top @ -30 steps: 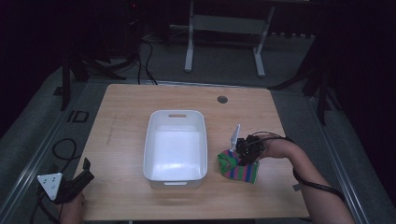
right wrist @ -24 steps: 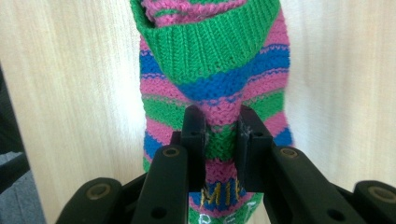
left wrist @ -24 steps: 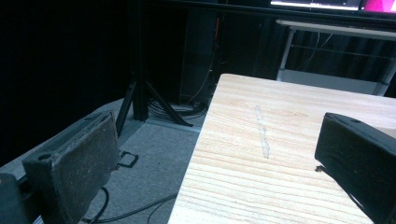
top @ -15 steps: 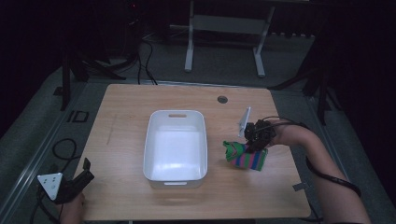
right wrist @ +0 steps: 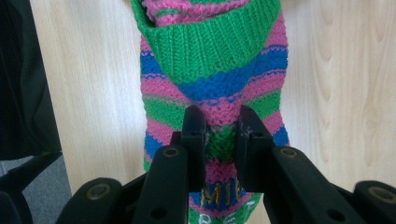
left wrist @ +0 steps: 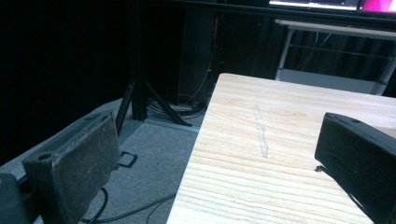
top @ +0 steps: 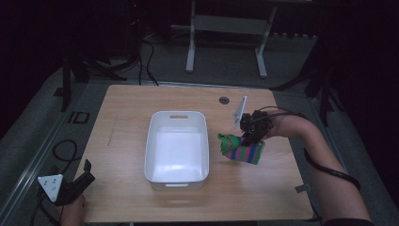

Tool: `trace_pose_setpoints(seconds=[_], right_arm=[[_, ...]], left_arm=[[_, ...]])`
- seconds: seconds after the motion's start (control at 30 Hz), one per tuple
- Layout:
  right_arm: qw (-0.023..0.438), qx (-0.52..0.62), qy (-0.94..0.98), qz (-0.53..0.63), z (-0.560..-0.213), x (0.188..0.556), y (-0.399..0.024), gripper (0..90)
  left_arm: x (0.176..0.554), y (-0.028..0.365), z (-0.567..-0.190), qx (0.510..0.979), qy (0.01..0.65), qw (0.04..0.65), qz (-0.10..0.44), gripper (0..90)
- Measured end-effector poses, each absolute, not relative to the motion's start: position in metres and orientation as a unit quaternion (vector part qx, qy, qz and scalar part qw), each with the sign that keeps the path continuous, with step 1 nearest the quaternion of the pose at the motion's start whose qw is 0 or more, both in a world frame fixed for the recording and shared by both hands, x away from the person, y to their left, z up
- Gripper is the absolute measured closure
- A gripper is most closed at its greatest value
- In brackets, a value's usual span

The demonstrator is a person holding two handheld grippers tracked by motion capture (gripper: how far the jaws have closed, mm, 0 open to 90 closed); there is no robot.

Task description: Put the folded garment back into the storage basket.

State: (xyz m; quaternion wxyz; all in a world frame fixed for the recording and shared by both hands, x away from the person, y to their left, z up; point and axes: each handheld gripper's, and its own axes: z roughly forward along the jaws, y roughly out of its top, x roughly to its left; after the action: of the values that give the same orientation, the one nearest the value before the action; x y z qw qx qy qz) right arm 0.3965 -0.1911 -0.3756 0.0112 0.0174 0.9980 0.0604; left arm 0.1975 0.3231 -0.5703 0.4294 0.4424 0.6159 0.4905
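A knitted sock with green, pink and blue stripes hangs above the wooden table, to the right of a white bin. My right gripper is shut on the sock; its two black jaws pinch the knit near the middle, and the green cuff points away from the camera. My left gripper is held off the table's front left corner with its jaws wide apart and nothing between them. In the left gripper view the fingers frame the table's left edge.
The white bin has nothing in it and stands mid-table. A small dark round disc lies at the table's back edge. Stands and cables are on the floor behind and to the left. A cable trails along the right forearm.
My right gripper has lifted the sock and carried it up and to the right, away from the table surface. The left gripper has stayed put.
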Motion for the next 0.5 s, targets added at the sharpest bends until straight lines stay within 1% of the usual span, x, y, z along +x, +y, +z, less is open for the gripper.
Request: trace_pose_setpoints(seconds=[0.03, 0.07, 0.5], right_arm=[[0.011, 0.017, 0.998, 0.060, -0.376, 0.397, -0.191, 75.8], [0.014, 0.008, 0.998, 0.061, -0.369, 0.397, -0.178, 75.8], [0.020, -0.030, 0.998, 0.055, -0.348, 0.392, -0.121, 75.8]], left_arm=[[0.197, 0.323, -0.570, 0.442, 0.616, 0.429, 0.490, 0.4], [0.197, 0.323, -0.570, 0.442, 0.616, 0.429, 0.490, 0.4], [0.197, 0.324, -0.570, 0.442, 0.615, 0.433, 0.489, 0.4]])
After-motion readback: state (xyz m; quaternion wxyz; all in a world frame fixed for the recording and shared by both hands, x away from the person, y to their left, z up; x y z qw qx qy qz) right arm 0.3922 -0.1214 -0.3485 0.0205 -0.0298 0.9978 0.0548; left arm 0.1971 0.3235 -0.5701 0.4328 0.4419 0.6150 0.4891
